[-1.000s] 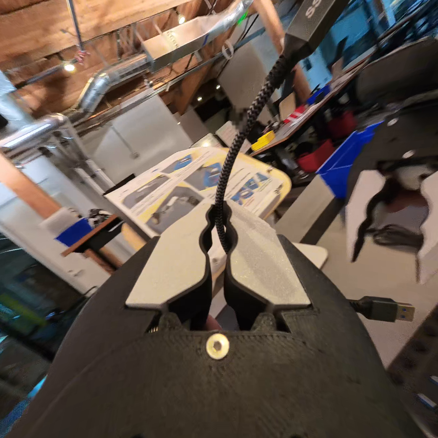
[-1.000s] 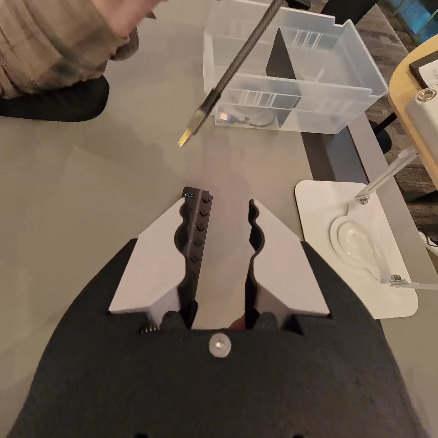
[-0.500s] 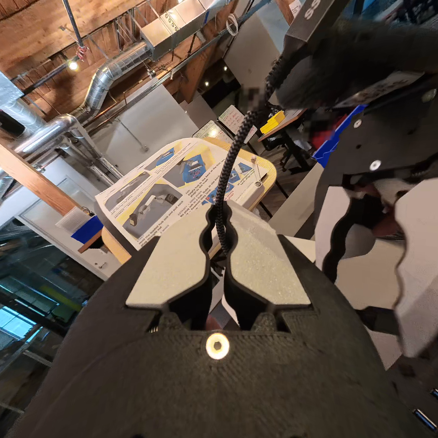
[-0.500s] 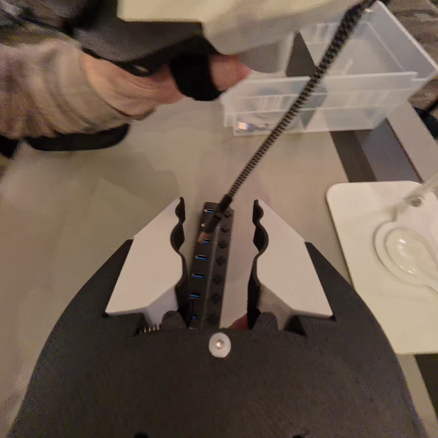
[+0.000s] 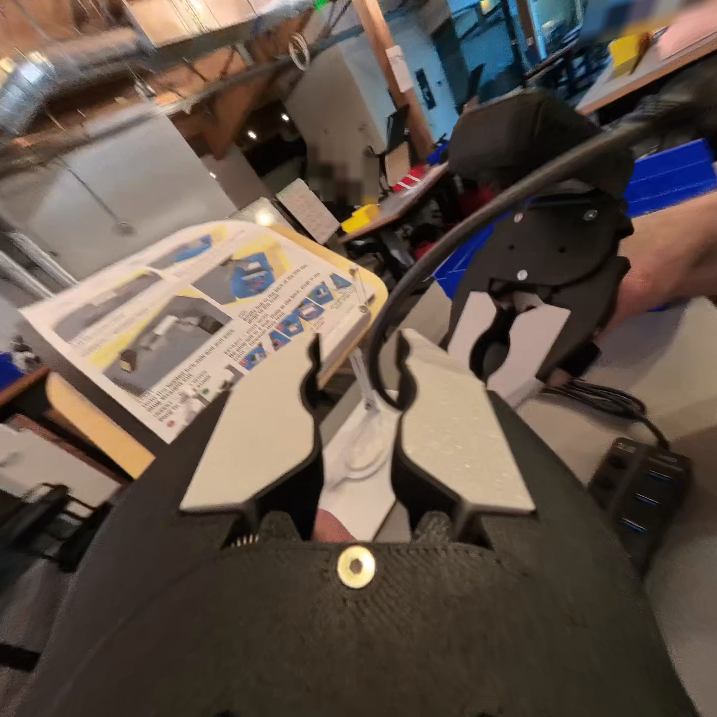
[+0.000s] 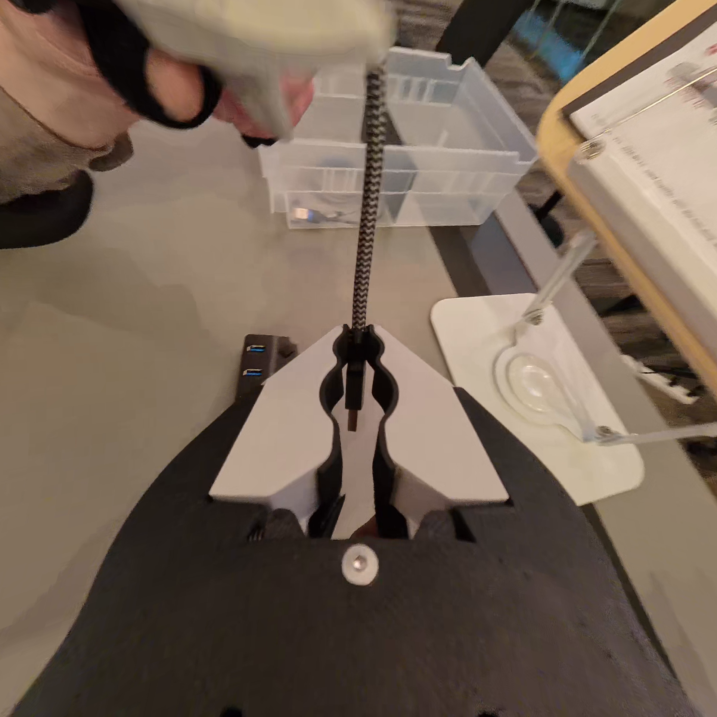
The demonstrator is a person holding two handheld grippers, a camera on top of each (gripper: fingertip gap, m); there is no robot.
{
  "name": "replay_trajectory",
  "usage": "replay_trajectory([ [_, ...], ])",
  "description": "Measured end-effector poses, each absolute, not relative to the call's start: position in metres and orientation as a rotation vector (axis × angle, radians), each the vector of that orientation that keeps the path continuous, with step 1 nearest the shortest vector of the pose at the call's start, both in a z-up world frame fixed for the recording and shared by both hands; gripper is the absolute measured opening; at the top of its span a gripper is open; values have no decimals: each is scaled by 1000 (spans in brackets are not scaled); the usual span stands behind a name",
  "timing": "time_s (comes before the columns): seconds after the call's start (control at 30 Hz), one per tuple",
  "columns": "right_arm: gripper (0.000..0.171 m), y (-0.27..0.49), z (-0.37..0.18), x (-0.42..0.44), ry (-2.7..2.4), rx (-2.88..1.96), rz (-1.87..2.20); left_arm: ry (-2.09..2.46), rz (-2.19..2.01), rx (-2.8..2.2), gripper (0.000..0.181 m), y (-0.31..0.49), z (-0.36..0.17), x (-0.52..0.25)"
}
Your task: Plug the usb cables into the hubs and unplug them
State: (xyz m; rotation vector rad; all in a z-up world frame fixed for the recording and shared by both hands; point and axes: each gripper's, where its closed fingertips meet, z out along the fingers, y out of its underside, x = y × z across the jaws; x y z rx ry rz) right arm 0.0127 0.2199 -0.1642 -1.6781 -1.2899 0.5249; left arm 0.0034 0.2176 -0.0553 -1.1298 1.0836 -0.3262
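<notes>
Pinching the black plug (image 6: 354, 382) of a braided cable (image 6: 368, 217) between its white fingers (image 6: 295, 426), the right hand-held gripper (image 6: 357, 335) holds the plug with its metal tip pointing back toward the camera, above the grey table (image 6: 155, 271). The cable runs up and away to the blurred left hand-held gripper (image 6: 271, 42), gripped by a person's hand (image 6: 167, 89). A black hub (image 6: 264, 364) with blue ports lies on the table just left of the right hand-held gripper, partly hidden under its left finger. Beyond stands a clear plastic bin (image 6: 446, 174) holding another cable end; to the right is a white stand base (image 6: 543, 407) carrying a clear holder. In the left wrist view, the left hand-held gripper (image 5: 359, 349) has its jaws apart by a moderate gap, with the cable (image 5: 426, 264) curving beside the inner edge of its right finger (image 5: 458, 438); whether it touches cannot be told. The right hand-held gripper (image 5: 500, 322) and the hub (image 5: 640, 489) appear at right, and a printed sheet (image 5: 194, 318) lies behind.
</notes>
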Motion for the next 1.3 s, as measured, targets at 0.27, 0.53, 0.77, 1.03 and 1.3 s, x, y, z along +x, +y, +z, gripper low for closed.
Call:
replay_trajectory([
  [0.27, 6, 247, -118, 45, -1177, -1502, 125, 1156, -600, -1345, 67, 226, -92, 6],
  [0.53, 5, 241, -120, 32, -1289, -1378, -125, 1137, -611, -1252, 50, 213, -101, 33],
  [0.77, 5, 240, -114, 27, -1287, -1276, -278, 1028, -674, -1201, 6, 213, -89, 29],
  [1.03, 22, 242, -93, 32, -1206, -1095, -433, 1005, -617, -1090, 6, 210, -71, 18],
  [1.3, 14, 243, -92, 37, -1230, -997, -547, 976, -665, -1055, 6, 209, -63, 11],
])
